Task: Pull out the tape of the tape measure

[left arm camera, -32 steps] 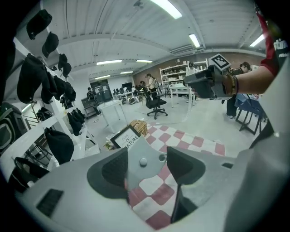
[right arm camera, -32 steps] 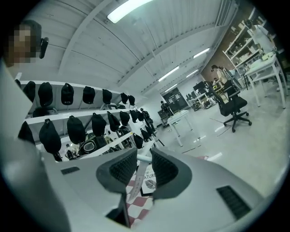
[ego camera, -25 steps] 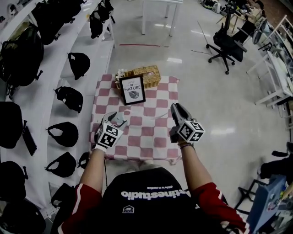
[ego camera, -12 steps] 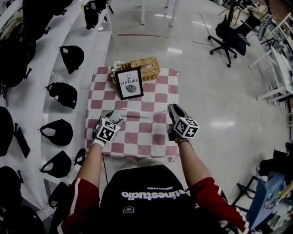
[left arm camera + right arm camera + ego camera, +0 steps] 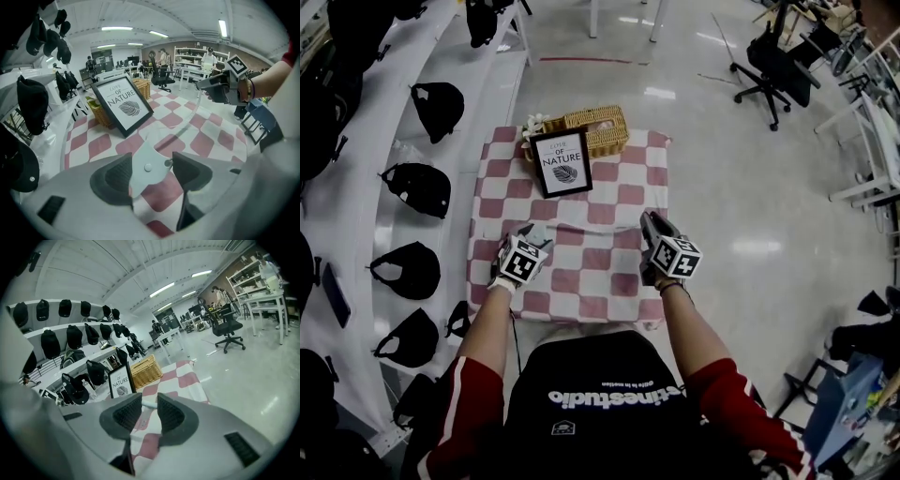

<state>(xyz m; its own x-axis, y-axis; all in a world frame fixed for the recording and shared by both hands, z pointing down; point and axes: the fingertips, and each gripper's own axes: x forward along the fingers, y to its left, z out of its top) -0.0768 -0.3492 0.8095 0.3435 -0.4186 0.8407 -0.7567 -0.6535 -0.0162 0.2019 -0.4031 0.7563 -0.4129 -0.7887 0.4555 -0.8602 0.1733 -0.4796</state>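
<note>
Between the left tool's (image 5: 151, 160) closed pads sits the tape measure (image 5: 145, 174); its tape (image 5: 180, 130) spans to the right tool (image 5: 149, 404), seemingly clamping the tip. Extraction appears under way; next, draw the tools farther apart.

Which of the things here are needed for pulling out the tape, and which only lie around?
For the job: tape measure, held in the left gripper; its tape, between the jaws of the right gripper.
Lying about: framed sign, wicker basket, checked cloth, black caps on the shelves.
</note>
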